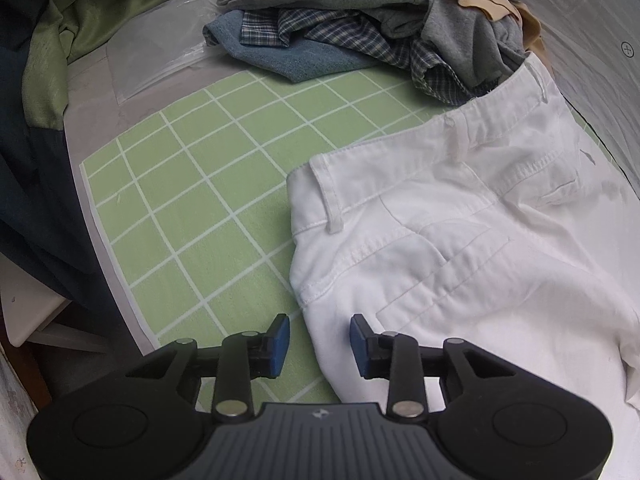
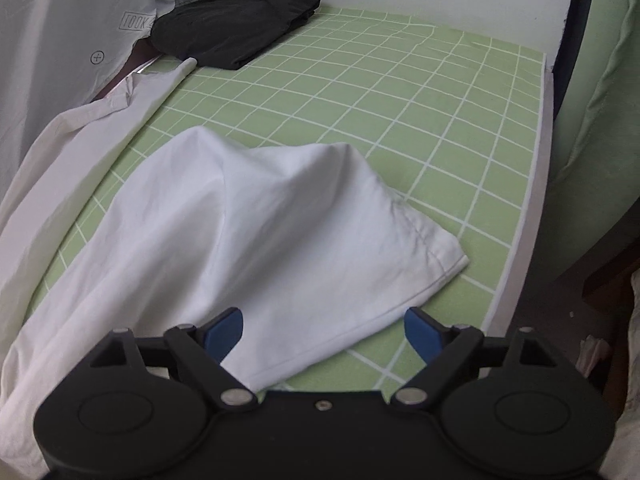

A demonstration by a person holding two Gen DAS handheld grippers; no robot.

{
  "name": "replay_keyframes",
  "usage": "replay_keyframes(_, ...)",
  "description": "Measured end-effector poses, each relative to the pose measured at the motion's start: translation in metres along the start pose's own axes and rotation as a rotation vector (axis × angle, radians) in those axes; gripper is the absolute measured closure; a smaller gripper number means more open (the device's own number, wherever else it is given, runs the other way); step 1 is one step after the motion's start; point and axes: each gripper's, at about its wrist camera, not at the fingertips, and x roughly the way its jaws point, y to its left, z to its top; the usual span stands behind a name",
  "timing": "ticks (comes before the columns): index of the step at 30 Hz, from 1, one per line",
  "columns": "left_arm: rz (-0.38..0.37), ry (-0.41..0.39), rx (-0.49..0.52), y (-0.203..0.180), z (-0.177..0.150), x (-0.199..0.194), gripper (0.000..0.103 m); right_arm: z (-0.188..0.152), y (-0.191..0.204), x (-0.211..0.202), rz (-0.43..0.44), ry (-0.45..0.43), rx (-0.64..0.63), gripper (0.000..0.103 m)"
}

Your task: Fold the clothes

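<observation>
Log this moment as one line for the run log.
task: fold clothes | left gripper: open at trousers waist edge | right gripper: open over trouser leg hem | unfolded pile behind | nothing gripped

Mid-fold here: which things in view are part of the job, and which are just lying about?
In the job:
- white cotton trousers, spread on the green grid mat
- left gripper, open at the waist edge
- right gripper, open over a leg hem
- heap of unfolded grey and plaid clothes
- folded black garment

Lying about:
- clear plastic bag
- green curtain
</observation>
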Motion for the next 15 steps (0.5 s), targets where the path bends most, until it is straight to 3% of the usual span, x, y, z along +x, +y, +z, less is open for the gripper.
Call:
replay_keyframes(7, 0.008, -0.016, -0.022, -0.004, 0.003, 0.002, 0.063, 0.0, -0.002, 0.01, 0.006, -0.016, -0.004, 0.016)
replay_keyframes(9, -0.01, -0.026, -0.036, -0.004, 0.006, 0.003, 0.08, 0.005, -0.004, 0.01, 0.017, -0.044, -0.016, 0.034)
replay_keyframes(11, -0.014, -0.032, -0.05, -0.005, 0.01, 0.004, 0.088, 0.016, -0.007, 0.014, 0.022, -0.062, -0.022, 0.081)
replay_keyframes(12, -0.011, -0.038, -0.054, -0.007, 0.013, 0.004, 0.09, 0.025, -0.011, 0.018, 0.033, -0.062, -0.007, 0.091)
replay_keyframes(15, -0.013, -0.066, -0.061, -0.014, 0.025, 0.001, 0.097, 0.06, -0.01, 0.017, 0.076, -0.113, 0.016, 0.095)
